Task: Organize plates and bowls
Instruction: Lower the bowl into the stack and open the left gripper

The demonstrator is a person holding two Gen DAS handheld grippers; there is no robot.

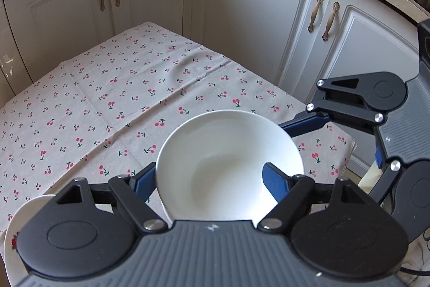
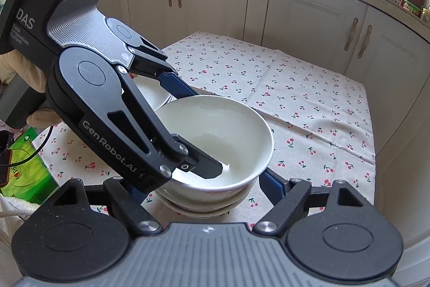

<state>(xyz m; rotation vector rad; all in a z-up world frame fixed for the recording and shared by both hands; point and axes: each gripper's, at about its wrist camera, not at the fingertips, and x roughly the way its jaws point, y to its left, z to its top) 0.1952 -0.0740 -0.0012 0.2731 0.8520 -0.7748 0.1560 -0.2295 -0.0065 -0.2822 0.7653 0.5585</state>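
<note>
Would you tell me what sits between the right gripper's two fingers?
The stack of white bowls sits between the right gripper fingers, in the right wrist view.

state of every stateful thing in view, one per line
top bowl, upright, empty, nested on bowl stack
bowl stack, upright on tablecloth
plate, flat, empty
left gripper, one finger inside top bowl, one outside; grip unclear
right gripper, fingers flank bowl stack; contact unclear
cabinet doors, shut
</note>
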